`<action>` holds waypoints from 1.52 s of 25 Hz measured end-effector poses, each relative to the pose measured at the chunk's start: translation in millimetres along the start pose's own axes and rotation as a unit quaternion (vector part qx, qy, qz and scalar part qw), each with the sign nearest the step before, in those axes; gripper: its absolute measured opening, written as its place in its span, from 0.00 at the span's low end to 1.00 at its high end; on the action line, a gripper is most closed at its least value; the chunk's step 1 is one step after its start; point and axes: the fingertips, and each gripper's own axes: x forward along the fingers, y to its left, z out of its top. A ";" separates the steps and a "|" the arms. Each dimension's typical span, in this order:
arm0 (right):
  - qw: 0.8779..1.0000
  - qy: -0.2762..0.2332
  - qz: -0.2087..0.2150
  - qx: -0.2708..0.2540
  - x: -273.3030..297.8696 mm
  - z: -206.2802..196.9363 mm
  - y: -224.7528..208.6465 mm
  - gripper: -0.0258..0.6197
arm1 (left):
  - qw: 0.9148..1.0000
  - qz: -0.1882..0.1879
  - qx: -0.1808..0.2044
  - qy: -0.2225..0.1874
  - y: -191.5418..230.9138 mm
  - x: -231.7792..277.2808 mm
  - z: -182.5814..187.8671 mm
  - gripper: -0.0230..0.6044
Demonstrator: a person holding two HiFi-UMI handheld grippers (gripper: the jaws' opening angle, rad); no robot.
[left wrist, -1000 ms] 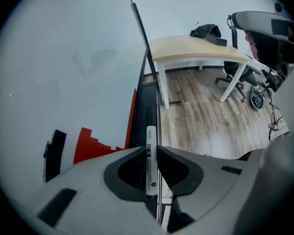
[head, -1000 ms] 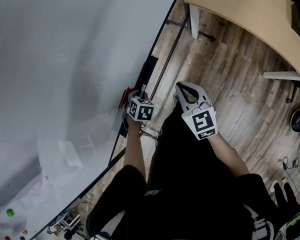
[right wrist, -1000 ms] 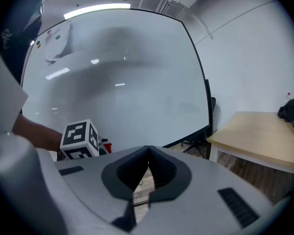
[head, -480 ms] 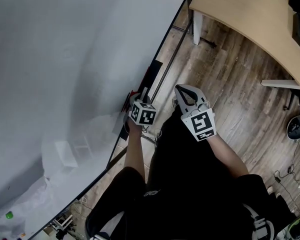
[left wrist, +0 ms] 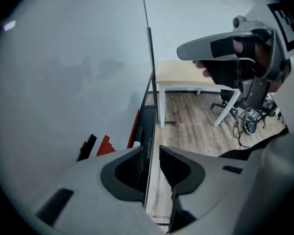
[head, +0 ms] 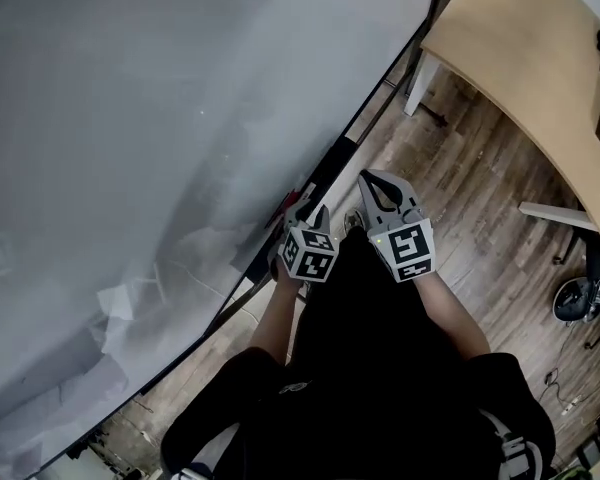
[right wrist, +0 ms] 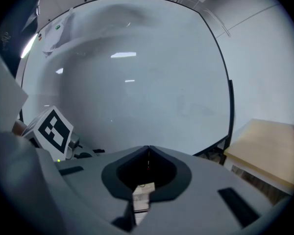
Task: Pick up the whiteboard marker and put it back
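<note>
On the tray (left wrist: 148, 121), just left of the barely-open, empty left gripper (left wrist: 153, 150): marker (left wrist: 134, 130) is probably light and slick, I'd grab mid-barrel; right gripper (right wrist: 148, 148) is closed, empty.

Slender red whiteboard marker (left wrist: 135, 127) with a pale near end, lying loose and lengthwise on the dark tray (left wrist: 148, 126) at the lower edge of the whiteboard (left wrist: 63, 82), its side against the board. The head view shows only a red sliver.
</note>
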 end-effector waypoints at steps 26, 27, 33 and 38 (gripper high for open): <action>0.972 -0.031 0.227 -0.054 -83.0 13.5 -59.0 0.04 | 0.886 0.263 -0.293 -0.244 -73.3 -101.1 105.7 0.05; 0.970 -0.035 0.233 -0.055 -87.3 13.5 -59.1 0.04 | 0.879 0.272 -0.299 -0.253 -76.3 -107.7 107.1 0.05; 0.963 -0.037 0.263 -0.047 -108.1 8.8 -48.5 0.04 | 0.856 0.321 -0.301 -0.269 -98.7 -143.5 101.7 0.05; 0.955 -0.036 0.288 -0.062 -122.1 3.1 -21.8 0.04 | 0.845 0.336 -0.314 -0.272 -110.9 -166.0 80.1 0.05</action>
